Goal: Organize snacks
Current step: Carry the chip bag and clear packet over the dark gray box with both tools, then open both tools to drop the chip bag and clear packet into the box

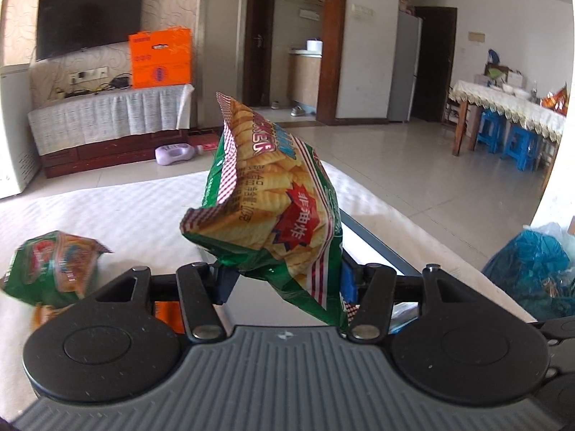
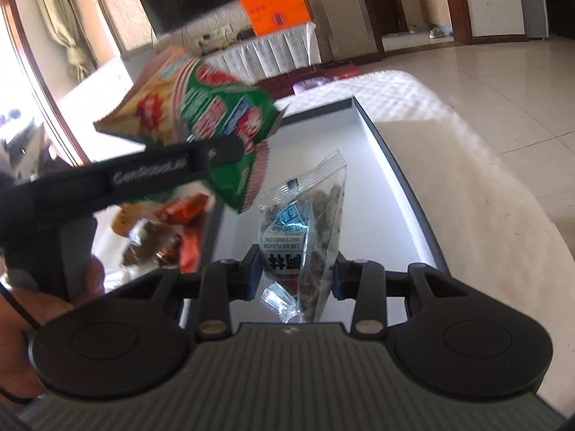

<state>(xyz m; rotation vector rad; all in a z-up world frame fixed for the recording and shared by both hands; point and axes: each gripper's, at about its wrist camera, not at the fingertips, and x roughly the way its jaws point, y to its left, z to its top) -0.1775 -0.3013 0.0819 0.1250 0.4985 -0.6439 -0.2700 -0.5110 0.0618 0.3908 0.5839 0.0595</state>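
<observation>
A white quilted cloth (image 1: 118, 212) covers the work surface in a tiled living room, with a shallow grey tray (image 2: 391, 165) lying on it as the reference point for everything else. Beyond the tray's far end stand a wall-mounted television (image 1: 90, 18), an orange carton (image 1: 160, 57) on a cloth-draped cabinet (image 1: 107, 115), and a lilac plastic item (image 1: 174, 153) on the floor; off to the tray's right, a lace-covered dining table (image 1: 510, 104) stands over blue stools (image 1: 517, 145).

Above the tray, the left gripper (image 1: 284, 280) pinches the lower end of a green chips bag (image 1: 273, 194), its blue pads pressed into the crumpled foil, the bag rising clear of the surface. The right gripper (image 2: 296, 269) is clamped on a clear packet of watermelon seeds (image 2: 309, 230), held upright over the tray's white floor.

The right wrist view shows the left gripper from the side, blurred, with a hand (image 2: 21, 323) on its handle at the frame's edge. The chips bag there is smeared, its print unreadable. A second green snack bag (image 1: 54, 265) left of the tray is blurred and partly hidden behind the gripper body; orange and brown packets (image 2: 161, 230) on that same side are also blurred, and their number cannot be told. A blue plastic bag (image 1: 532, 269) right of the tray is cut off by the lens edge.
</observation>
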